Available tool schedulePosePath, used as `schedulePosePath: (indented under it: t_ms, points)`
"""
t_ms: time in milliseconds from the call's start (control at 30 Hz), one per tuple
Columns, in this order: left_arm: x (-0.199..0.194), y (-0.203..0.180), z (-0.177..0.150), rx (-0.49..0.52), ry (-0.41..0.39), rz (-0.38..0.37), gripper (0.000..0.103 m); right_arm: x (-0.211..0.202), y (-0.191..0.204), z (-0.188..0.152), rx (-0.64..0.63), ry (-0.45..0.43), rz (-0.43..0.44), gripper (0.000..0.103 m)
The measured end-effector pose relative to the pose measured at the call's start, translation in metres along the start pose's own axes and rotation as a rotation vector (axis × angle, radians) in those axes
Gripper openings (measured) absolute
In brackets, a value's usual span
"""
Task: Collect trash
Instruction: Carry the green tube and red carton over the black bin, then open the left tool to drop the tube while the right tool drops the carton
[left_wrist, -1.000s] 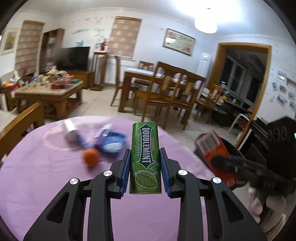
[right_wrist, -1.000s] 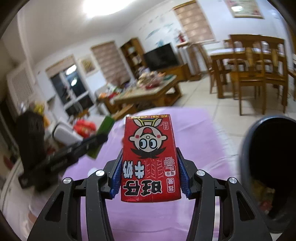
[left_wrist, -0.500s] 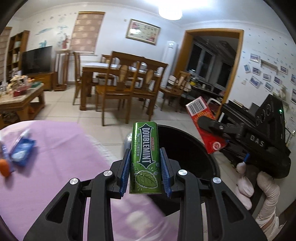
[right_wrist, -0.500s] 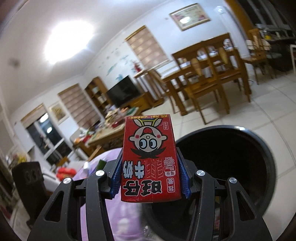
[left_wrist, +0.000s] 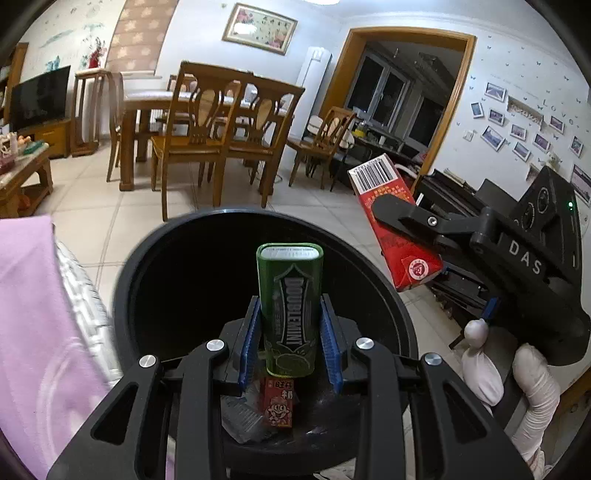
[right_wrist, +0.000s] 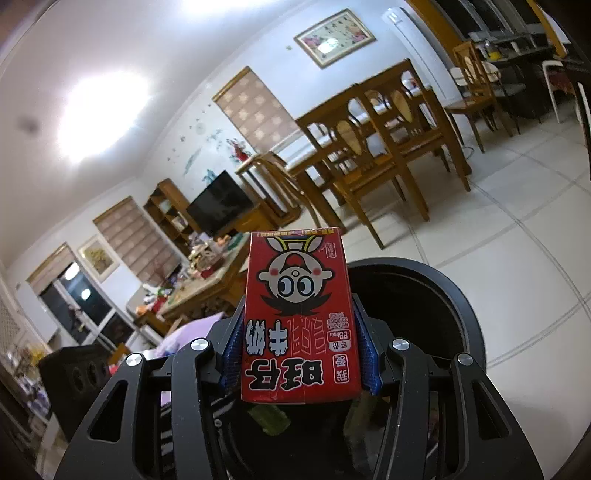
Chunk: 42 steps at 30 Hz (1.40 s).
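While I hold both grippers over the black trash bin (left_wrist: 125, 295), its round dark mouth fills the lower middle of each wrist view. Left of the bin lies the pink tablecloth (left_wrist: 33, 314). My right gripper (right_wrist: 301, 354) is clamped on a red milk carton (right_wrist: 297, 321), which sits above the bin's rim with its cartoon face upside down. My left gripper (left_wrist: 290, 345) is clamped on a green Doublemint gum tin (left_wrist: 290, 302), held upright over the bin's opening. Down inside the bin, below the tin, lies a smaller red carton (left_wrist: 279, 402) beside grey wrappers. My right hand (left_wrist: 517, 373), in a white glove, shows to the bin's right.
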<state>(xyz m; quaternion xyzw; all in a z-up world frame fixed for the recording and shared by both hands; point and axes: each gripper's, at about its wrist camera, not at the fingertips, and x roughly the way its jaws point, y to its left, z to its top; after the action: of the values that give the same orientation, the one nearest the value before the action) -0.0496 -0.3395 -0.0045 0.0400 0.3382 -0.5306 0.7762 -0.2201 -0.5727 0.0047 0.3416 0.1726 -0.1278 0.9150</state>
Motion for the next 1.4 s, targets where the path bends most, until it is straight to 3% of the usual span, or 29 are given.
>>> schedulePosePath:
  t_ms: [400,833,1400]
  points:
    - [0.01,-0.008,-0.002,0.049,0.034,0.047,0.031,0.029,-0.014,-0.013,0.033,0.058,-0.016,0.051]
    - [0.01,-0.025,-0.012,0.145,0.005,0.121,0.031,0.043,-0.007,-0.016,0.017,0.08,-0.015,0.051]
    - [0.008,-0.028,-0.014,0.153,-0.012,0.112,0.031,0.063,-0.007,-0.028,-0.007,0.11,-0.045,0.051]
